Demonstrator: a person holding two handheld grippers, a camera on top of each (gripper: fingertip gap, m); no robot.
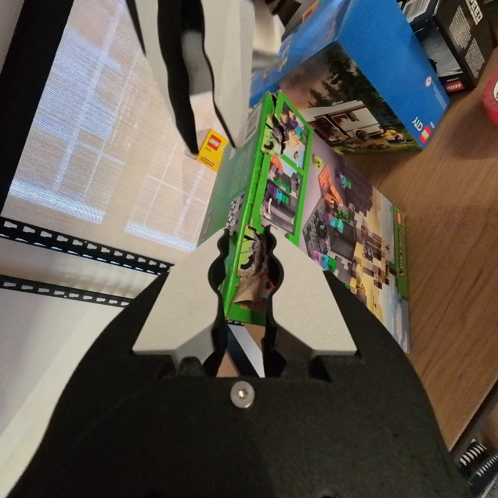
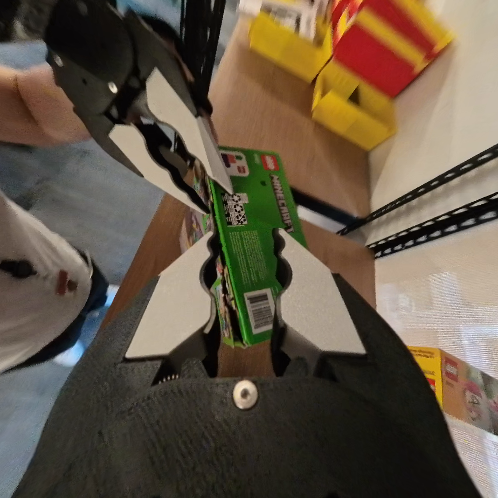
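Green box: a flat green toy-set box point(image 1: 283, 204) stands on one long edge on the wooden tabletop point(image 1: 444, 242), its picture face leaning toward the wood, its narrow green side point(image 2: 250, 242) turned up toward the right wrist camera. The near corner is torn, with crumpled brown card showing.
Left gripper: the left gripper point(image 1: 246, 237) has its white fingers closed around the torn near end of the green box, one finger on each face; the fingertips touch the card.
Right gripper: the right gripper point(image 2: 244, 237) straddles the other end of the same box, its fingers set close against the two faces by the barcode label. In the left wrist view it point(image 1: 213, 147) meets the far end of the box from above.
Blue box: a larger blue toy-set box point(image 1: 363, 80) lies just behind the green box, toward the tabletop's far edge.
Dark boxes: black boxes point(image 1: 458, 40) sit beyond the blue box at the far corner.
Yellow and red boxes: blurred yellow and red boxes point(image 2: 358, 62) stand well apart by the white wall.
Shelf rail: a black perforated rail point(image 1: 80, 248) runs beside the tabletop's edge.
Person: a white sleeve point(image 2: 35, 283) shows on the left of the right wrist view.
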